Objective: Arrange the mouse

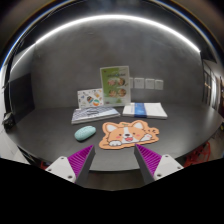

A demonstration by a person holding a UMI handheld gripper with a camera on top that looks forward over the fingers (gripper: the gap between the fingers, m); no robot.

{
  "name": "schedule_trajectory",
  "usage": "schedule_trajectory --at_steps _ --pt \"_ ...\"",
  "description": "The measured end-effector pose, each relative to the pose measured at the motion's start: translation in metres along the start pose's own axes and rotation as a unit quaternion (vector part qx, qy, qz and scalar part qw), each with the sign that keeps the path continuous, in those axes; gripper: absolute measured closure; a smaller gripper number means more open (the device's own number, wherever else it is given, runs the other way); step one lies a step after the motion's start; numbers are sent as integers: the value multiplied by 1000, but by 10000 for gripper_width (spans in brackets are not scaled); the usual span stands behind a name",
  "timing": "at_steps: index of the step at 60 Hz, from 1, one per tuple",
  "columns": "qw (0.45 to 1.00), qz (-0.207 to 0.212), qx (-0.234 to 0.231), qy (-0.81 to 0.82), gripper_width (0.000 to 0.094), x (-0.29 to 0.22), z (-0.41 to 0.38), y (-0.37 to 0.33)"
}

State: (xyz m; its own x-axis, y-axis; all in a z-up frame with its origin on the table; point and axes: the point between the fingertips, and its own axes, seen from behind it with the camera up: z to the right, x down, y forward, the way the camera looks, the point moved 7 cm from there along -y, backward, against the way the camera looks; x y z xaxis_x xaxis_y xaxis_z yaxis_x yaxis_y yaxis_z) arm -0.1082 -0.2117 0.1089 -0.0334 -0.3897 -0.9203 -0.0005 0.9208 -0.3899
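the hand-held gripper [111, 163] has its two fingers spread wide apart with nothing between them, and each finger wears a ridged purple pad [81, 159]. beyond the fingers, on the smooth dark surface [45, 128], a small round pale mouse [85, 132] sits just beside a flat orange and white mouse mat [129, 133] cut in the shape of a puppy. behind them lie a flat keyboard [94, 115] and a thin blue and white book [145, 110], and two shiny printed cards [115, 85] stand upright near the grey wall.
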Motion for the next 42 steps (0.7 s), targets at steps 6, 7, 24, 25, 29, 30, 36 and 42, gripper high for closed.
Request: schedule_trajectory --at_steps 6,7,24,25,29,30,36,42 --pt "999 -20 -38 0 107 7 -28 18" --pt "999 -23 -45 -2 108 7 -33 26" --pt "990 -84 -108 -25 117 18 -116 130" --pt "990 -91 -108 -28 127 20 -120 134" --pt "987 -121 -99 -39 123 26 -129 150" --pt "988 -118 -93 -43 81 23 -130 154" --pt "989 -124 -70 -42 123 17 -133 172" --pt "987 -137 -66 -45 114 11 -138 190"
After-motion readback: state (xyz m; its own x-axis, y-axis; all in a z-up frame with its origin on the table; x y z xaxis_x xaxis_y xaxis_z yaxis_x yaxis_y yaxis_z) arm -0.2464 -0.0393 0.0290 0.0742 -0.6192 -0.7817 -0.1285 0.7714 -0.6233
